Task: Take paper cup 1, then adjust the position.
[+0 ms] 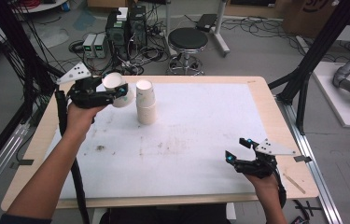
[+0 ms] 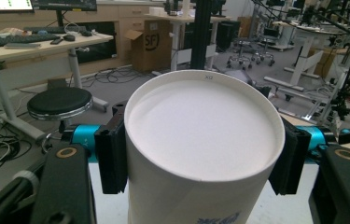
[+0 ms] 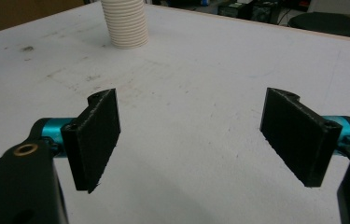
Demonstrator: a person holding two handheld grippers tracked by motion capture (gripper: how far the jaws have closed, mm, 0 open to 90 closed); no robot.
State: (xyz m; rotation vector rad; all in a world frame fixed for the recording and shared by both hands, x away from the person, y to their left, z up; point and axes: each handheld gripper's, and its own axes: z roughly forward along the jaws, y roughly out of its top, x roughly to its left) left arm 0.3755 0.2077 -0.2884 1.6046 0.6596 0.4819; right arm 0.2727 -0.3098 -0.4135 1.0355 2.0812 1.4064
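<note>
while its jaws press on both sides of a white paper cup (image 2: 200, 154), the left gripper (image 1: 116, 92) holds that cup tilted above the far left of the white table (image 1: 200, 140), just beside a stack of paper cups (image 1: 145, 101), apparently not touching it; right gripper (image 1: 241, 149) is spread wide, nothing between

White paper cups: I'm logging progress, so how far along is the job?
Done: a white paper cup stack stands upright on the white table. In hand: the left gripper is shut on one white paper cup, held beside the stack. Left: placing that cup; the right gripper waits open and empty.
</note>
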